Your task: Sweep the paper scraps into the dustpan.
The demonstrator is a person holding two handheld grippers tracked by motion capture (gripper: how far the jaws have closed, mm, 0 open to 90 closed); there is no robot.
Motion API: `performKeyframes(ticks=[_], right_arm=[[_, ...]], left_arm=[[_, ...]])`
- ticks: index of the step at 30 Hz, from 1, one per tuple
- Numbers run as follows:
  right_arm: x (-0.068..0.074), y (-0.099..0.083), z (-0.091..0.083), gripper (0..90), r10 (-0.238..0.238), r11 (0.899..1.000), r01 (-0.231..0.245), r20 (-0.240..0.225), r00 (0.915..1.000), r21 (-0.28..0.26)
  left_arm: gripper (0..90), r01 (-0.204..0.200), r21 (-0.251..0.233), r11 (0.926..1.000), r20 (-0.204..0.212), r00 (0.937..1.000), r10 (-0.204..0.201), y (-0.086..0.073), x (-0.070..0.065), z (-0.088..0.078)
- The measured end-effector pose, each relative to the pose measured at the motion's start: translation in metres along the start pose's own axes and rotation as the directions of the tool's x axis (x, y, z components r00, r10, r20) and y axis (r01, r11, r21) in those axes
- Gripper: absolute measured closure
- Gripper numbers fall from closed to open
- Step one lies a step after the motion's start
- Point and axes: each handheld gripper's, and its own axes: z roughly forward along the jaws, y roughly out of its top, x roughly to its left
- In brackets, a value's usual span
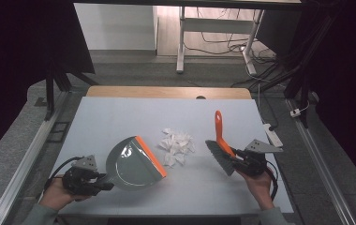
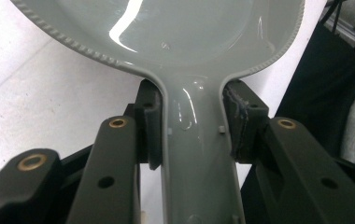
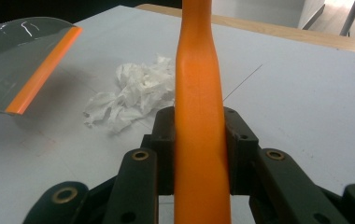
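A grey dustpan with an orange lip lies left of centre on the white table. My left gripper is shut on its grey handle, one pad pressed to each side. A heap of white paper scraps sits just right of the pan's lip. On the far side of the scraps, my right gripper is shut on a brush's orange handle, close to the grey bristles. The right gripper view looks along that handle, with the scraps and dustpan to its left.
The table's wooden far edge shows behind the white surface. A white power strip lies on the floor off the right edge. Metal rails run along both sides, and desk legs and cables stand beyond.
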Motion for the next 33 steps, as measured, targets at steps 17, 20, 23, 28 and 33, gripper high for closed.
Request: performKeyframes(ticks=[17, 20, 23, 28, 33], right_arm=[[0.003, 0.024, 0.029, 69.9, 0.02, 1.0, -0.019, 0.031, 0.9993, -0.011], [0.002, 0.029, 0.036, 69.9, 0.02, 1.0, -0.02, 0.044, 0.9988, -0.002], [0.001, 0.036, 0.045, 69.9, 0.029, 1.0, -0.029, 0.054, 0.9981, -0.003], [-0.001, 0.042, 0.057, 69.9, 0.036, 0.999, -0.036, 0.064, 0.9973, 0.008], [-0.003, 0.046, 0.07, 69.9, 0.038, 0.999, -0.04, 0.077, 0.9963, 0.027]], left_arm=[[61.4, 0.001, 0.062, 0.9981, 0.02, 0.9998, -0.002, -0.001, 0.002, 0.017], [61.4, -0.003, 0.071, 0.9975, 0.024, 0.9997, 0.001, 0.0, 0.001, 0.021], [61.4, -0.007, 0.07, 0.9975, 0.035, 0.9994, 0.005, 0.002, 0.0, 0.024], [61.4, -0.006, 0.067, 0.9978, 0.038, 0.9993, 0.003, 0.003, 0.0, 0.025], [61.4, -0.004, 0.065, 0.9979, 0.046, 0.9989, 0.001, 0.003, 0.001, 0.029]])
